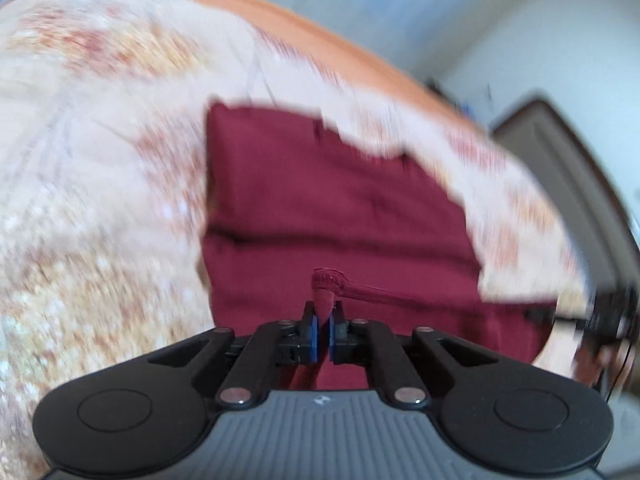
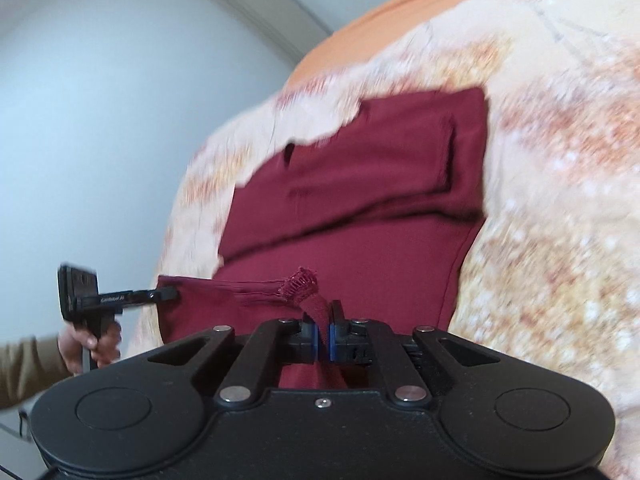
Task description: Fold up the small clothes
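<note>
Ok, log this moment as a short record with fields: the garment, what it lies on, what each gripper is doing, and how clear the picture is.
garment: dark red garment, partly folded, near edge lifted
surface: floral bedspread over an orange sheet
left gripper: shut on a bunched corner of the near edge
right gripper: shut on the other corner of that edge
edge between grippers: pulled fairly taut
person: hand holding the left gripper's handle, tan sleeve
image: bedspread blurred, pattern detail unclear
</note>
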Demonstrator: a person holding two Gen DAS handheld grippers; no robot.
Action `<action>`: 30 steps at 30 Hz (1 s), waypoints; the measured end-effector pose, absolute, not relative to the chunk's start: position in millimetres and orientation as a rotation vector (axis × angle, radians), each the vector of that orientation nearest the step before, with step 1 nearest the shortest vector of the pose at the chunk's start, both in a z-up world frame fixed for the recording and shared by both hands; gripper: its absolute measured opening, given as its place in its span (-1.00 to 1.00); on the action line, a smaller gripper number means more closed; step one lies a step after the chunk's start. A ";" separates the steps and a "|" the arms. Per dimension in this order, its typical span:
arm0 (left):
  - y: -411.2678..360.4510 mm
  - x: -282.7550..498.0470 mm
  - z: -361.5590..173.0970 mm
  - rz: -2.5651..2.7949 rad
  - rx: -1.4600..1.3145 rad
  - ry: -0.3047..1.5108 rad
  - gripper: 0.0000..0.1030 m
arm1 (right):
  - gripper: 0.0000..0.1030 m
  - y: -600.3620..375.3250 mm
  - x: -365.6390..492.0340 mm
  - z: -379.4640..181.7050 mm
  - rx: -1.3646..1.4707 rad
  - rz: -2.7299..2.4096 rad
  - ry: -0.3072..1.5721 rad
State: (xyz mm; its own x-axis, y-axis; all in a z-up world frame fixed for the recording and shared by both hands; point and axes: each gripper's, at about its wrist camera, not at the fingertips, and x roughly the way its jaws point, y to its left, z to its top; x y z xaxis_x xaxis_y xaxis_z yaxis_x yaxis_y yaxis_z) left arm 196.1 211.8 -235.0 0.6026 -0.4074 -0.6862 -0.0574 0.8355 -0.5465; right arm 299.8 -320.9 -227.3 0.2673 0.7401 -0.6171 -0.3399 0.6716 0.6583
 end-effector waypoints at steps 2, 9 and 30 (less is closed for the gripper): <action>221.2 210.5 -229.5 -0.199 -0.590 0.865 -0.92 | -0.92 -323.5 312.3 -224.1 0.480 0.750 1.049; 238.9 309.1 -216.6 -0.181 -0.537 0.744 -0.92 | -0.92 -310.3 412.3 -207.8 0.513 0.753 0.926; 235.6 453.8 -298.8 -0.025 -0.419 0.920 -0.71 | -0.52 -277.9 567.2 -304.0 0.471 0.481 1.099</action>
State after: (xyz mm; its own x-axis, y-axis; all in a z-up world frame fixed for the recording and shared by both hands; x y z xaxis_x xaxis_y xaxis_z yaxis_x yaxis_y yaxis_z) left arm 453.8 235.6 -298.8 0.6115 -0.1973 -0.7663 -0.1560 0.9193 -0.3612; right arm 567.2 -277.9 -304.0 0.3741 0.5838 -0.7205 -0.1335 0.8028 0.5811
